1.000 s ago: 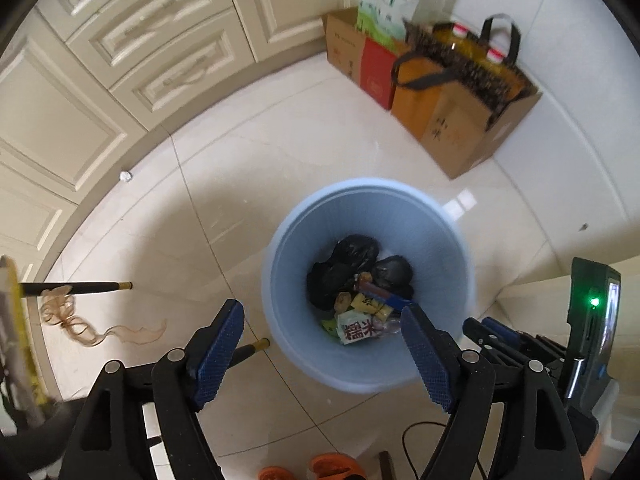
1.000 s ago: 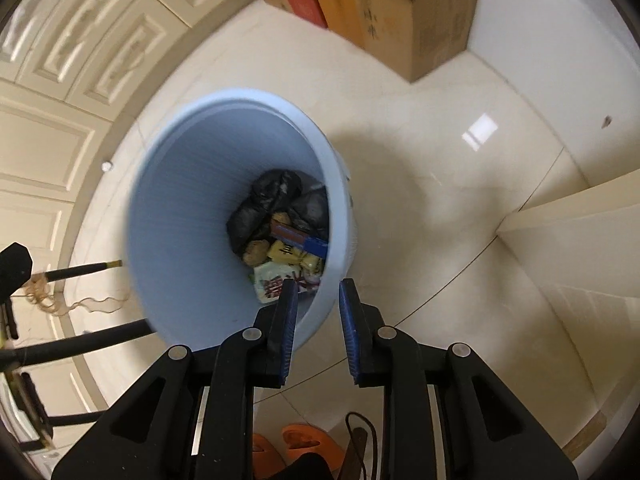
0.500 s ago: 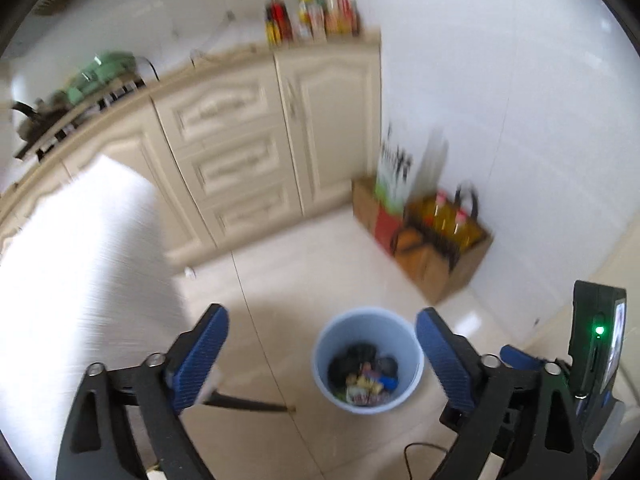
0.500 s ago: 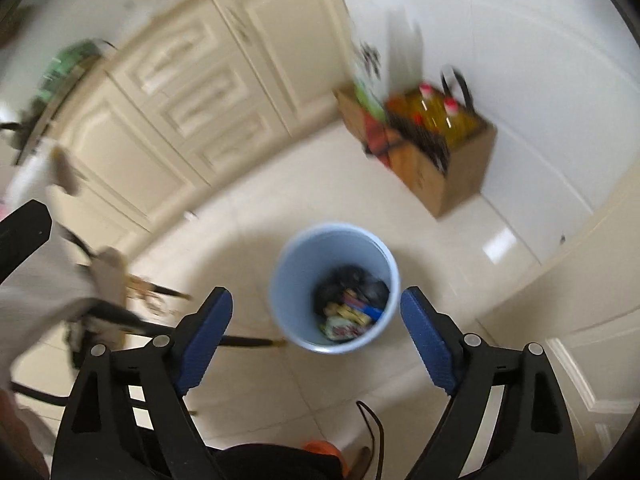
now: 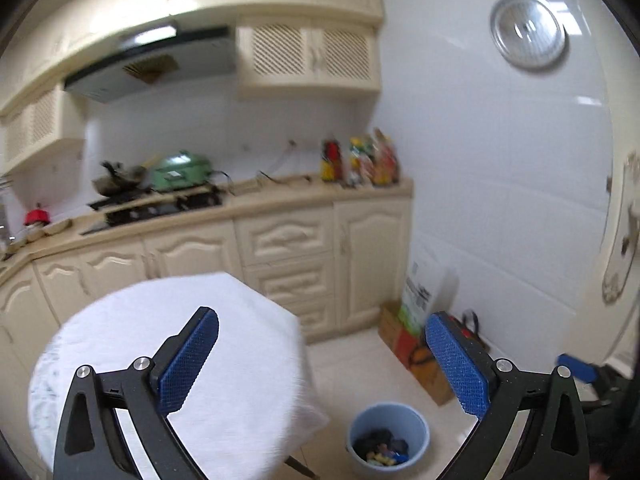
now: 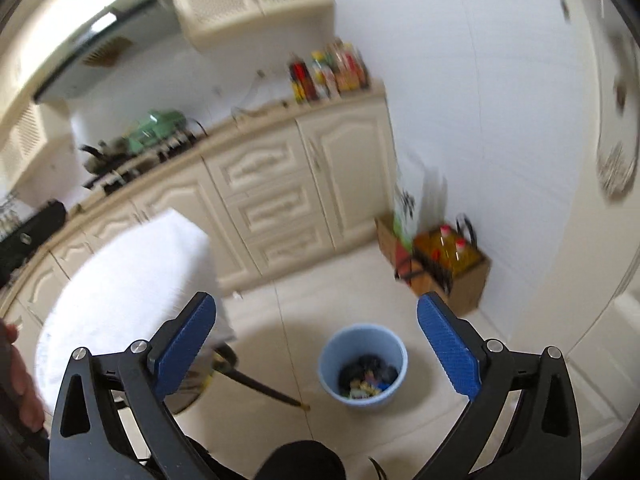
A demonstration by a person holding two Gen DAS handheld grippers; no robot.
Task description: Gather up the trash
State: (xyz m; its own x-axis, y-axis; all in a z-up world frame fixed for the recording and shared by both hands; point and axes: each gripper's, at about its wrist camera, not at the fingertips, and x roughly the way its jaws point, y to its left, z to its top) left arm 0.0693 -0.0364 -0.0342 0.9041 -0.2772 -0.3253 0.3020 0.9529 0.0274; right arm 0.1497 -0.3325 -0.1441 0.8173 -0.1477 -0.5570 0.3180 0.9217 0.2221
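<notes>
A light blue trash bin (image 5: 388, 438) stands on the floor, holding black bags and coloured wrappers (image 5: 382, 450). It also shows in the right wrist view (image 6: 363, 364) with its trash (image 6: 366, 380). My left gripper (image 5: 322, 364) is open and empty, raised high above the bin and to its left. My right gripper (image 6: 316, 348) is open and empty, high above the floor with the bin below between its fingers.
A table with a white cloth (image 5: 160, 360) stands left of the bin, also in the right wrist view (image 6: 120, 280). A black table leg (image 6: 260, 388) slants toward the bin. Cream cabinets (image 5: 288, 256) line the back wall. A cardboard box with oil bottles (image 6: 452, 264) sits by the white wall.
Both grippers have risen far above the bin and tilted up toward the kitchen. The right gripper has gone from nearly closed to wide open. The bin now looks small and low.
</notes>
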